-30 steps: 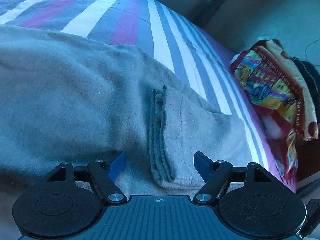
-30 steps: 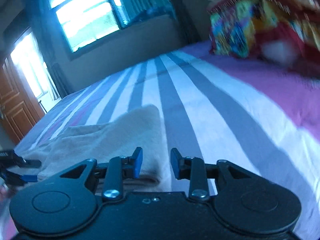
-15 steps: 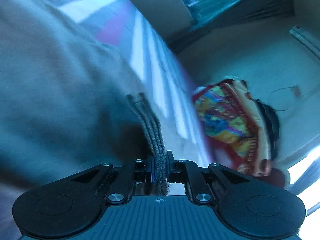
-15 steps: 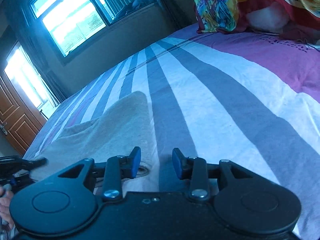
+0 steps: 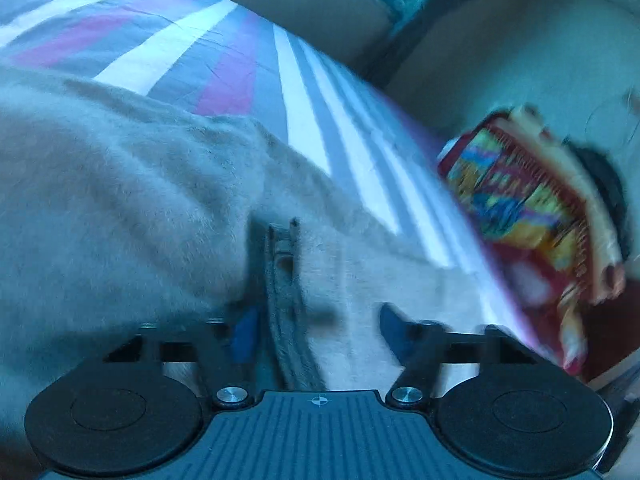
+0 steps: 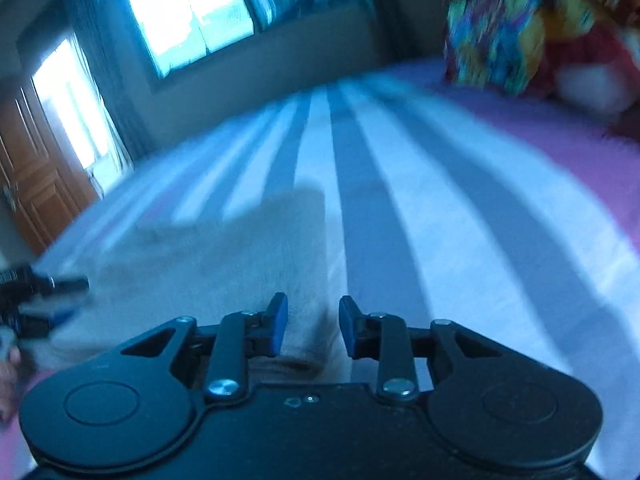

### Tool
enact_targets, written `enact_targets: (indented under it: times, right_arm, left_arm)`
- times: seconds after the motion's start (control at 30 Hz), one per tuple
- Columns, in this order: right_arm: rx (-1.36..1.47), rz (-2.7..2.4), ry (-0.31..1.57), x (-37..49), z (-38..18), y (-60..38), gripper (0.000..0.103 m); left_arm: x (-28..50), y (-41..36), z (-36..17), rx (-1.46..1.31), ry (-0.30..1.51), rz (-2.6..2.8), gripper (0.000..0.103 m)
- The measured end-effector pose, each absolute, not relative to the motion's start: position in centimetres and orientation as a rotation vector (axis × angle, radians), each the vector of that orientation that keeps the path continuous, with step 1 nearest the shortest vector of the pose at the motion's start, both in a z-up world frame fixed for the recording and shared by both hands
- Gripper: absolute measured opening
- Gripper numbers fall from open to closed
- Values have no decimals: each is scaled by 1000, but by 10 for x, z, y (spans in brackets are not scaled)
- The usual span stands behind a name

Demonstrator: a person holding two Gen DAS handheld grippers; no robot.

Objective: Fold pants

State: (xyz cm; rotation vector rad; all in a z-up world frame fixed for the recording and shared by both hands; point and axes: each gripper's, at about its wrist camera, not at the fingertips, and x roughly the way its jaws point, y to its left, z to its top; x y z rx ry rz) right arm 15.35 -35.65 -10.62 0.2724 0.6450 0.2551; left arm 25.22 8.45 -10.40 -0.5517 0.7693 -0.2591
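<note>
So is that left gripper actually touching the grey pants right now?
Cannot tell. In the left wrist view the left gripper is open, with the pants' folded edge lying between its fingers, but blur hides any contact.

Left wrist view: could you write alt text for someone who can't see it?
An open left gripper sits over grey pants on a striped bed, its fingers either side of a ribbed edge. A colourful cloth bundle, blurred, lies at the right.

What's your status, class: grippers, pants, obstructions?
Left gripper open, straddling pants' folded edge. Right gripper open over pants. Colourful bundle off to the side, not blocking.
</note>
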Motion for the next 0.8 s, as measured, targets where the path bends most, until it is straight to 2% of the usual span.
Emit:
enact_targets:
  times: [0.03, 0.13, 0.2, 0.3, 0.37, 0.43, 0.47, 0.53, 0.63, 0.8]
  right_arm:
    - [254, 250, 669, 160, -111, -353, 24]
    - [199, 247, 663, 170, -106, -346, 24]
    - [181, 240, 659, 180, -101, -345, 32]
    - [162, 247, 671, 207, -96, -341, 32]
    - [172, 245, 653, 227, -86, -340, 31]
    - [184, 244, 616, 240, -76, -340, 31]
    - [187, 238, 603, 248, -72, -338, 31]
    - [182, 225, 611, 262, -73, -335, 31]
    - [142, 216, 769, 284, -98, -325, 30]
    - [192, 236, 700, 243, -85, -337, 32]
  left_arm:
    - [258, 88, -103, -552, 776, -243, 29]
    - [270, 94, -100, -533, 765, -217, 29]
    - [279, 95, -101, -514, 778, -221, 29]
    - [291, 89, -93, -470, 780, -215, 29]
    - [293, 88, -87, -492, 772, -205, 29]
    - [296, 87, -83, -518, 770, -196, 38]
    - [297, 85, -83, -496, 774, -184, 40]
    - [301, 82, -91, -478, 811, -161, 40]
    - [301, 82, -94, -499, 811, -147, 40]
    - [270, 75, -77, -499, 781, -184, 40]
